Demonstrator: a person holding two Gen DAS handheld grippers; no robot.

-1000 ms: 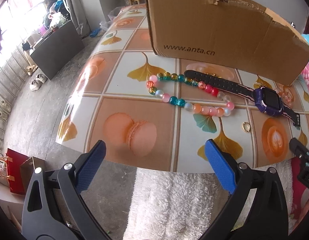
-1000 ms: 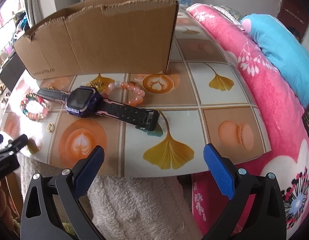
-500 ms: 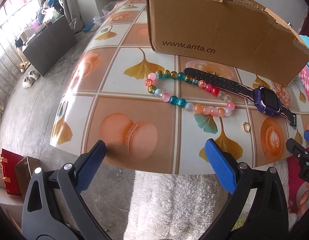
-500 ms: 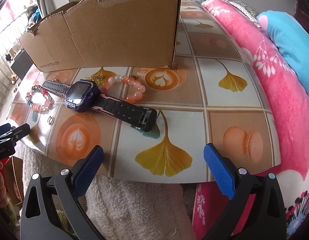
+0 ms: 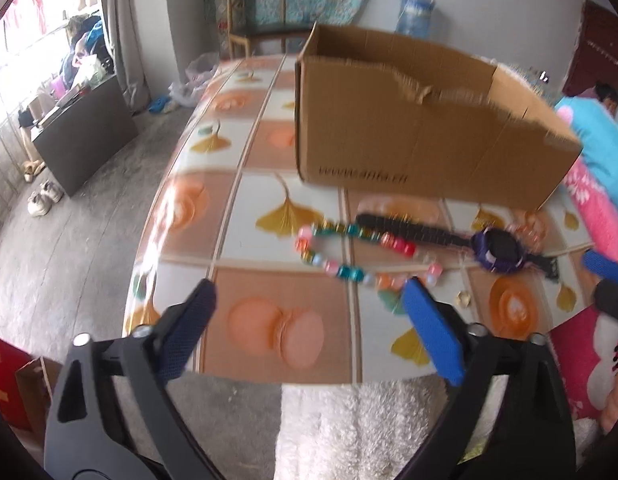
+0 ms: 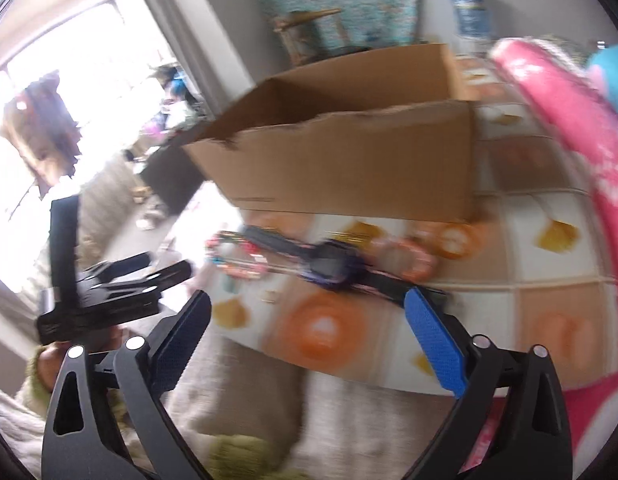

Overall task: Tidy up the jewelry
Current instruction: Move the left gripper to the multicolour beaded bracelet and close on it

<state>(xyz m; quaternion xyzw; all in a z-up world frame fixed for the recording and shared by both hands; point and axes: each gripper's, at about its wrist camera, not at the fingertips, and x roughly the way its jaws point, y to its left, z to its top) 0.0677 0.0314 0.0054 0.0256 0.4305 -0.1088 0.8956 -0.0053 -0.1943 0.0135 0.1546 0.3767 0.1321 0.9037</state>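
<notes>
A multicoloured bead bracelet lies on the patterned table, overlapping the strap of a purple smartwatch. A small gold ring lies near the front edge. A pink bead bracelet lies behind the watch. An open cardboard box stands behind them. My left gripper is open and empty, just short of the beads. My right gripper is open and empty, in front of the watch. Both views are blurred.
A pink and blue quilt borders the table's right side. A white fluffy cloth lies below the front edge. The left gripper's body shows in the right wrist view. A dark cabinet stands on the floor at left.
Both grippers have risen and tilted up, so the box's open top now shows. The right gripper has swung left toward the watch. The jewelry has not moved.
</notes>
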